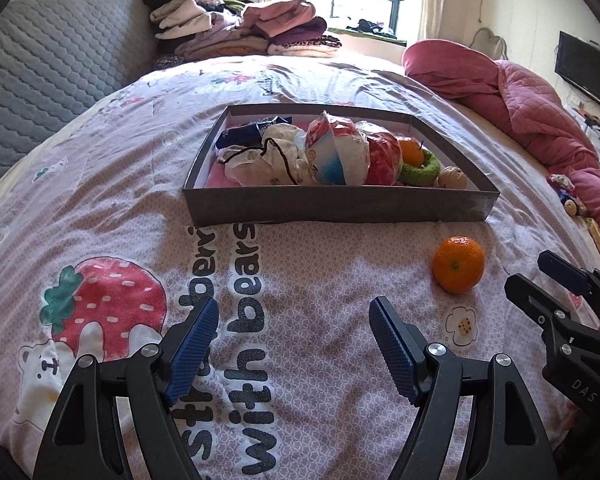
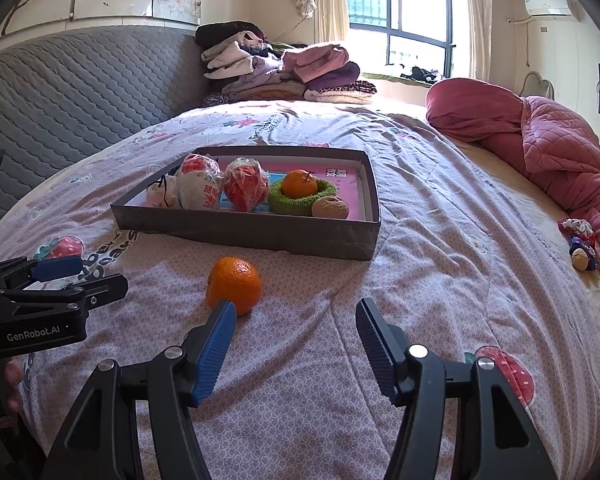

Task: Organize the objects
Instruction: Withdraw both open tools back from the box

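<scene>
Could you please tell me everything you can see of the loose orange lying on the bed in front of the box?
The loose orange is a small, round, bright fruit with dimpled peel and a small stem scar facing the left wrist camera. It rests alone on the patterned quilt, short of the grey box and apart from it. Neither gripper holds it: the right gripper is open just behind it, its left finger overlapping it in view; contact is unclear.

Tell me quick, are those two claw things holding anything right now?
Left gripper: open, holding nothing.
Right gripper: open, holding nothing; the loose orange sits on the bedspread by its left finger.
</scene>
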Demonstrator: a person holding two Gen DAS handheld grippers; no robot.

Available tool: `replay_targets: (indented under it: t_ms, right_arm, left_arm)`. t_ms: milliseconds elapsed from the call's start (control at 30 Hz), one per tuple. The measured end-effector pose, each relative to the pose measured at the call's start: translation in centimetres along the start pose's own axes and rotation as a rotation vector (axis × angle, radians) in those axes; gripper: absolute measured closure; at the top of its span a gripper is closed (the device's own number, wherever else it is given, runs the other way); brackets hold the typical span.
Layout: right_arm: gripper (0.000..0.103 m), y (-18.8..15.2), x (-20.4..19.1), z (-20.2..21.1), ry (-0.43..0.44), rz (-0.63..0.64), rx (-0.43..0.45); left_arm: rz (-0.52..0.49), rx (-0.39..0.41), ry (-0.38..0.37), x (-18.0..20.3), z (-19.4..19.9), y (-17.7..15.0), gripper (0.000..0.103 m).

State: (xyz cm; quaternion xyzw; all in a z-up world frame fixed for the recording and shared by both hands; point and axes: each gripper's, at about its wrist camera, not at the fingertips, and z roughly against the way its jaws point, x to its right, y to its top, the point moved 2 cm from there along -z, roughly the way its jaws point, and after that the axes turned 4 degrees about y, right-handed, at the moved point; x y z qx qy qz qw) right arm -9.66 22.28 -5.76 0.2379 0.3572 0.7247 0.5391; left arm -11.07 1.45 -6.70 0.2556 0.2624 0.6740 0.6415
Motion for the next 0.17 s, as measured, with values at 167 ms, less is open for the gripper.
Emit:
replay_targets:
  t_ms: [167]
  right_arm:
    - [0.041,-0.09,0.07,-0.13,-0.008,0.001,-0.009]
  left_arm:
    - [-0.005,0.016,0.011,0.12,0.25,0.16,0.024]
